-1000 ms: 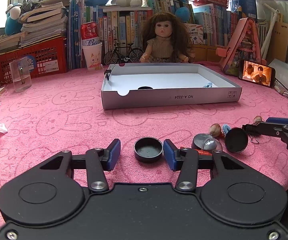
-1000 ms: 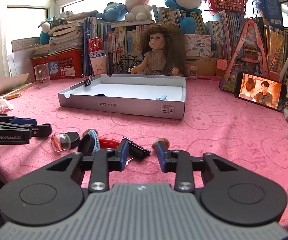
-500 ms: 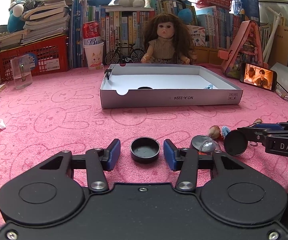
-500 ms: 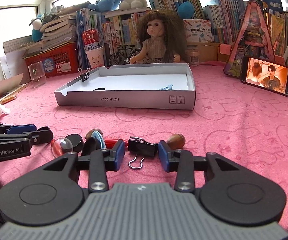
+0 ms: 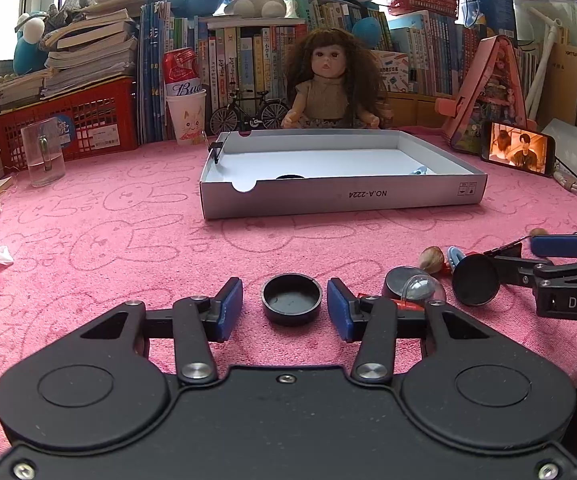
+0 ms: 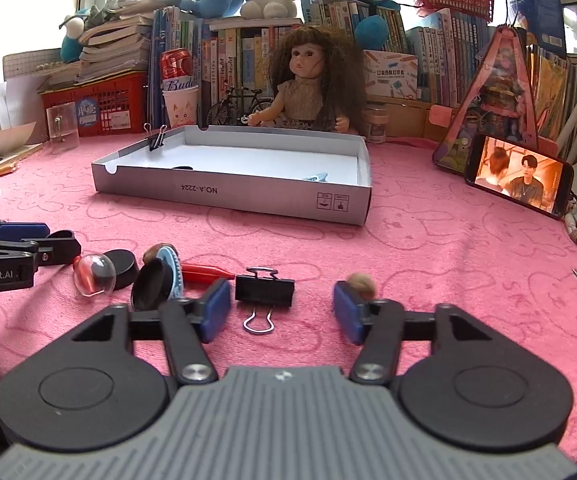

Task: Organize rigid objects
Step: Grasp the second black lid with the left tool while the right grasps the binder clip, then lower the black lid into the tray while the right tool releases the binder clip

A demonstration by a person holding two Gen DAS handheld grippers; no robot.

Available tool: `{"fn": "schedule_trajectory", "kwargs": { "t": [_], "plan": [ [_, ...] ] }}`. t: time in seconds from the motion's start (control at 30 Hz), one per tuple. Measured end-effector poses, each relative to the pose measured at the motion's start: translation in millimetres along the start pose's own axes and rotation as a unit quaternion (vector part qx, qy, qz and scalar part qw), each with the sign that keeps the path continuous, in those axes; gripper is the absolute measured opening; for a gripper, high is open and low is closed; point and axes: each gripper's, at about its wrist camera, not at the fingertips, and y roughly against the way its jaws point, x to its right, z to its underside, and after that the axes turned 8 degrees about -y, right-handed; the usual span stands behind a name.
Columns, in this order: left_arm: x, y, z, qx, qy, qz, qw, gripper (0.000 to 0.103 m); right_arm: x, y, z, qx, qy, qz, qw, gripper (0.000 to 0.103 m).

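A: The left tongs [image 5: 285,309] stand open, low on the bench [image 5: 128,240], and the black cap [image 5: 291,298] lies between the two blue pads with its hollow side up. Neither pad touches it yet.

B: And the right tongs [image 6: 282,309]?

A: Also open. The black binder clip [image 6: 264,290] lies between their pads, nearer the left pad, with its wire handle pointing back toward the camera.

B: How should the step be done well?

A: I think each pair should close slowly, with the pads level on the thing's sides. For the cap, grip across the rim, not the top edge only, or it may tip. For the clip, first centre the tongs over the black body, because the wire loop would slide. Then both go to the white box [image 5: 340,200], which lies further back on the bench and already holds a few small things.

B: What is different from one second ago?

A: The left tongs hardly moved; the cap sat between the pads then too. The right tongs have shifted: before, the clip lay turned at an angle beside the left pad, and now it sits square in the gap. The brown nut [image 6: 362,282] now lies just behind the right pad.
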Motion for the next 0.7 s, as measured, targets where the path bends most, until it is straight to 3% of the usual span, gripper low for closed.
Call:
{"fn": "schedule_trajectory", "kwargs": {
  "t": [0.27, 0.33, 0.37, 0.43, 0.7],
  "plan": [
    [3.4, -2.1, 0.1, 0.005, -0.003, -0.007, 1.0, 0.045, -1.6, -1.2, 0.8, 0.009, -0.021, 0.004, 1.0, 0.08],
    [3.3, -2.0, 0.2, 0.008, -0.003, -0.008, 0.9999, 0.036, -1.4, -0.6, 1.0, 0.012, -0.024, 0.004, 1.0, 0.072],
    [3.2, -1.5, 0.0, 0.01, -0.004, -0.011, 0.9999, 0.03, -1.5, 0.2, 1.1, 0.013, -0.024, 0.005, 1.0, 0.058],
    [2.0, 1.6, -1.2, 0.019, 0.0, -0.016, 0.9997, 0.03, -2.5, 2.7, -0.2, 0.012, -0.019, 0.0, 1.0, 0.035],
    [-6.2, 0.3, -23.5, 0.028, 0.012, -0.015, 0.9994, 0.03, 3.1, 2.6, -14.4, 0.019, -0.043, -0.009, 0.999, 0.035]
  ]
}}
